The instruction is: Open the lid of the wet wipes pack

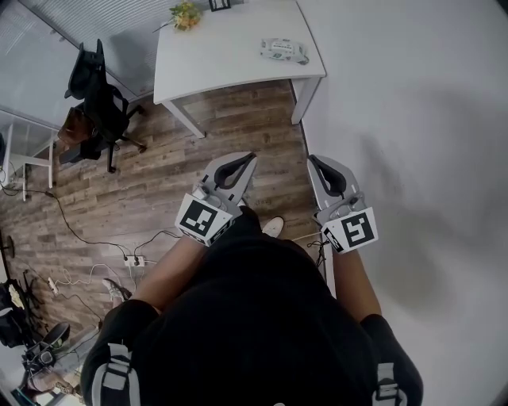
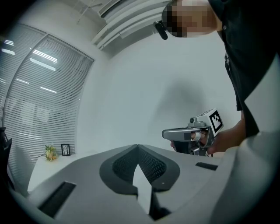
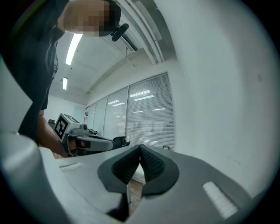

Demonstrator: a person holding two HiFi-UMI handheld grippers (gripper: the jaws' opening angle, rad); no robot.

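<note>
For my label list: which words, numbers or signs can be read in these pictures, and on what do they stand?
No text is readable anywhere.
Wet wipes pack: print too small and blurred to read.
Left tool and right tool: their cubes bear black-and-white square patterns, no words.

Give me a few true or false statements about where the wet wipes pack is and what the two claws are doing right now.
1. The wet wipes pack lies on the white table. True.
2. The right claw is clamped on the pack. False: it is shut on nothing and is held well short of the table.
3. The left claw is shut and empty. True.
4. The flowers are on the floor. False: the flowers sit on the table, near its far edge.
5. A black office chair stands to the left of the table in the head view. True.
</note>
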